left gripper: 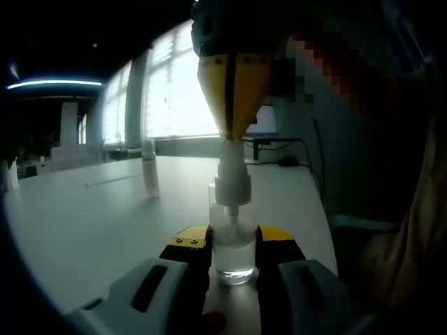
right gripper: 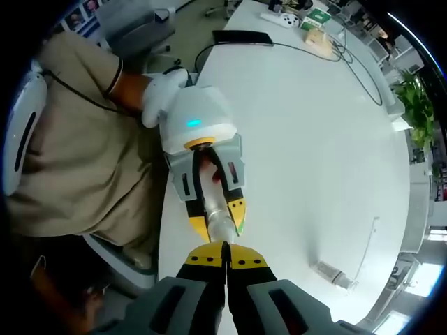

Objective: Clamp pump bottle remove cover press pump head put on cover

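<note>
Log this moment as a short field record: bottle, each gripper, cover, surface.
bottle: clear pump bottle upright on the white table, some clear liquid at its base
left gripper: left gripper with jaws closed on the bottle's lower body
right gripper: right gripper above, jaws together, tips down on the pump head
cover: clear cover off, standing upright on the table behind the bottle
person: gloved hand holds the left gripper

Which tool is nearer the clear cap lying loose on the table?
Left, though neither is close. The cap stands upright far behind the left tool, which clamps the pump bottle. The right tool presses the pump head from above.
</note>
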Demonstrator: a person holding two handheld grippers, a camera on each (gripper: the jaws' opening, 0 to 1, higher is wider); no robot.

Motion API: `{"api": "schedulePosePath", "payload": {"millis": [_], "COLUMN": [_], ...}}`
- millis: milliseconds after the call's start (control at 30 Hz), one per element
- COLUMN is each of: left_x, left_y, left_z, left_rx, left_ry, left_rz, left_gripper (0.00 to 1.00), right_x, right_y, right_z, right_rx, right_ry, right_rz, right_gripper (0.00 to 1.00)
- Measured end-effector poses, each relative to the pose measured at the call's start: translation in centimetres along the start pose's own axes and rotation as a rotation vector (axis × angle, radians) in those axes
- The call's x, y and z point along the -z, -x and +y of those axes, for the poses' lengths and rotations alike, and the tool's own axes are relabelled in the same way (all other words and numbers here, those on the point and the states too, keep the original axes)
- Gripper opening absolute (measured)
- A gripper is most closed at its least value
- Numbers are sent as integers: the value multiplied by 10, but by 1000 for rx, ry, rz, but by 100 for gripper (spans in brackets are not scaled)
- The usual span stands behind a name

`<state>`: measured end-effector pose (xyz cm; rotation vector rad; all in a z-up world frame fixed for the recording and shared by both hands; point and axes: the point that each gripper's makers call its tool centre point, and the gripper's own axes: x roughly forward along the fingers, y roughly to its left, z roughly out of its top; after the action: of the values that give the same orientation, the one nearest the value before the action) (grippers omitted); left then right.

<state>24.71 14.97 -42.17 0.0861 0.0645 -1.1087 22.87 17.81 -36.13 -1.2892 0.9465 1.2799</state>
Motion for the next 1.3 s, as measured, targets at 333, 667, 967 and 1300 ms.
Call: {"api": "schedulePosePath", "payload": {"millis": [333,667,967,1300], "left_x": [0,1,0,0], "left_y": [0,0,0,0], "left_z": [0,1,1,-2], "left_rx": [-1,-1,-1,0], "left_ry": [-1,-1,0,1], "left_rz": [0,0,0,0], "left_gripper": [16,16,16,15], "right_x": [0,0,0,0], "right_y": [0,0,0,-4], "right_z": [0,0,0,0], "right_rx": [17,25,28,13], "right_ry": [11,18,21,-16], "right_rz": [13,17,21,17], "right_gripper": [0,0,0,0]}}
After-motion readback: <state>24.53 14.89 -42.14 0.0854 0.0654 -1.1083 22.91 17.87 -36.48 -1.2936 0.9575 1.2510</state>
